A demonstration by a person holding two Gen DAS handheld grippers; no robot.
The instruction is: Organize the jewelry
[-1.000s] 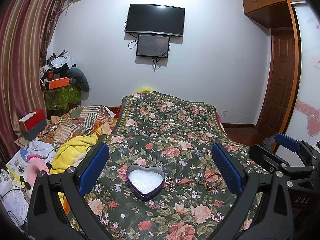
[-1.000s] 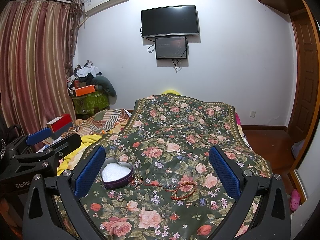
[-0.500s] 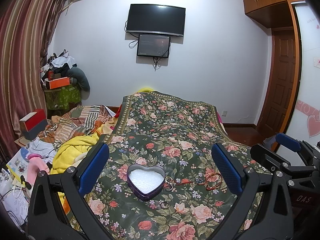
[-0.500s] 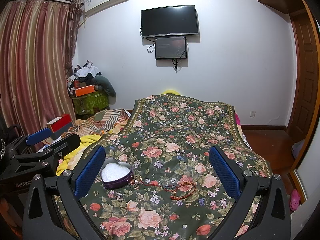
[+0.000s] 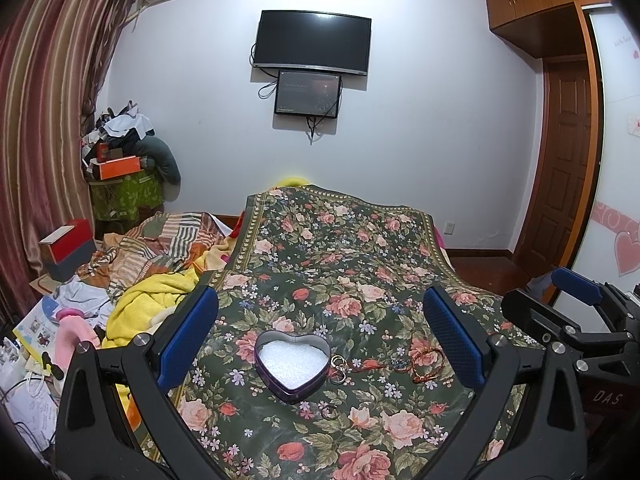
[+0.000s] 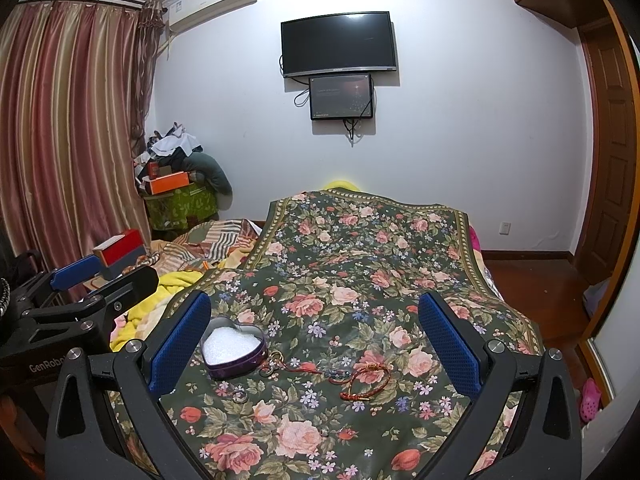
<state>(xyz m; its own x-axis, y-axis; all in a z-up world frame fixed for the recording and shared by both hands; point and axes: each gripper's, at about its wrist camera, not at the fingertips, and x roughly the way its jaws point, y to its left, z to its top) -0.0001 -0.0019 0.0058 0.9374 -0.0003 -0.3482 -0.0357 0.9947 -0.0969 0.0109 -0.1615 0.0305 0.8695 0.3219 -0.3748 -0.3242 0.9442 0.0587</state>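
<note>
1. Purple heart tin (image 5: 293, 364) sits open on floral bedspread (image 5: 340, 264); red cord bracelet (image 5: 428, 364) at its 3 o'clock, rings (image 5: 338, 366) touching.
2. Left gripper (image 5: 320, 340) and right gripper (image 6: 316, 344) both gape, empty.
3. Best pinched low across the cord.

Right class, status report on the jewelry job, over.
Both hand-held grippers open, empty. Heart tin holds no jewelry; rings, red bracelet on the bedspread beside it. Nothing in the way.

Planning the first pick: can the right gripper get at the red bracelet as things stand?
Probably yes. The right gripper is open, and the red bracelet lies flat on the bedspread ahead of it between its fingers, with nothing over it. A beaded cord joins it towards the tin and may trail along.
</note>
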